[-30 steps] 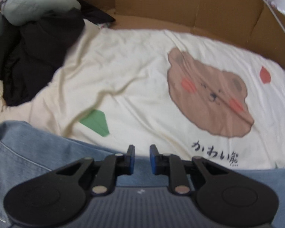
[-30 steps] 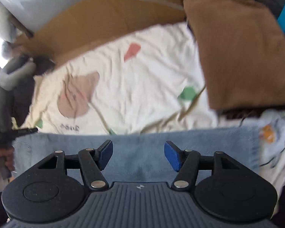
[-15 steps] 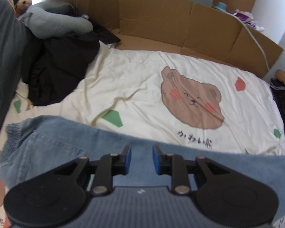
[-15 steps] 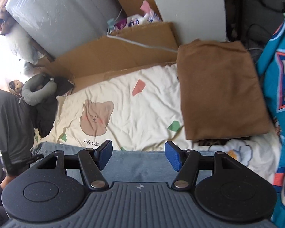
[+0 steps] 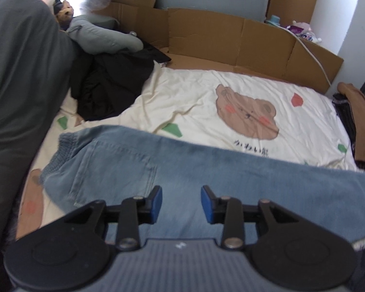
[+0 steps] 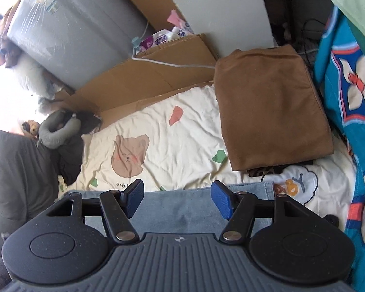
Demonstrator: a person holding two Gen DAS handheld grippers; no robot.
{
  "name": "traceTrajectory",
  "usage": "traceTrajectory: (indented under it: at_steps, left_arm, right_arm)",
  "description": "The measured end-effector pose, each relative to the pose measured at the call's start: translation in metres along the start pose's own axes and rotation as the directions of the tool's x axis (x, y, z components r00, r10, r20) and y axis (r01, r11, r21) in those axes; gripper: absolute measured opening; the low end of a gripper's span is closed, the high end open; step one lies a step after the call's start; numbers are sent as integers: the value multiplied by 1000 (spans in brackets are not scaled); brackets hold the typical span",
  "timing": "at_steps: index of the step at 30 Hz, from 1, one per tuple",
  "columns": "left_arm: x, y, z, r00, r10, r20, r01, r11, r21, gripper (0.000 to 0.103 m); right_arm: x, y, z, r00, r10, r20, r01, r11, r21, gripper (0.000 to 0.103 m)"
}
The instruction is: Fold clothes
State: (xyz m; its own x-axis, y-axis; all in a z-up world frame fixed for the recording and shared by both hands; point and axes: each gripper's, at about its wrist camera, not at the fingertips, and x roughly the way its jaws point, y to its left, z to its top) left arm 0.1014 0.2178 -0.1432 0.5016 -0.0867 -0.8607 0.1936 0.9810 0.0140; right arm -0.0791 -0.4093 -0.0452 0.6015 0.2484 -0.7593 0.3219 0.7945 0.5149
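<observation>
Jeans [image 5: 206, 177] lie flat lengthwise across the sheet [image 5: 194, 102] beneath both tongs, left tongs [image 5: 181, 200] opening and empty, right tongs [image 6: 177, 199] wide and empty; next, apparently, each must descend and pinch an edge for another fold.

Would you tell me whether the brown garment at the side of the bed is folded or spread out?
Folded: the brown garment lies as a neat, thick rectangle with straight edges, stacked on darker clothes at the bed's edge.
</observation>
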Motion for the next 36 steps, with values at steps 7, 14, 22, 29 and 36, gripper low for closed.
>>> traceTrajectory:
  at_steps: [7, 14, 22, 29, 36]
  left_arm:
    - [-16, 7, -30, 999, 27, -36, -28, 999, -25, 38]
    - [-12, 2, -51, 994, 62, -88, -65, 998, -23, 38]
    - [26, -5, -77, 986, 49, -158, -72, 987, -146, 38]
    - [48, -15, -90, 973, 73, -219, -108, 982, -152, 38]
    - [65, -21, -85, 966, 80, -245, -120, 981, -154, 38]
  right_arm:
    - [42, -45, -32, 1000, 18, 12, -20, 989, 147, 67]
    - [88, -92, -68, 995, 94, 13, -95, 974, 205, 67]
    - [132, -147, -113, 994, 101, 52, -111, 951, 290, 67]
    - [153, -170, -138, 999, 28, 25, -34, 962, 271, 67]
    - [159, -180, -150, 998, -66, 9, 61, 963, 262, 67]
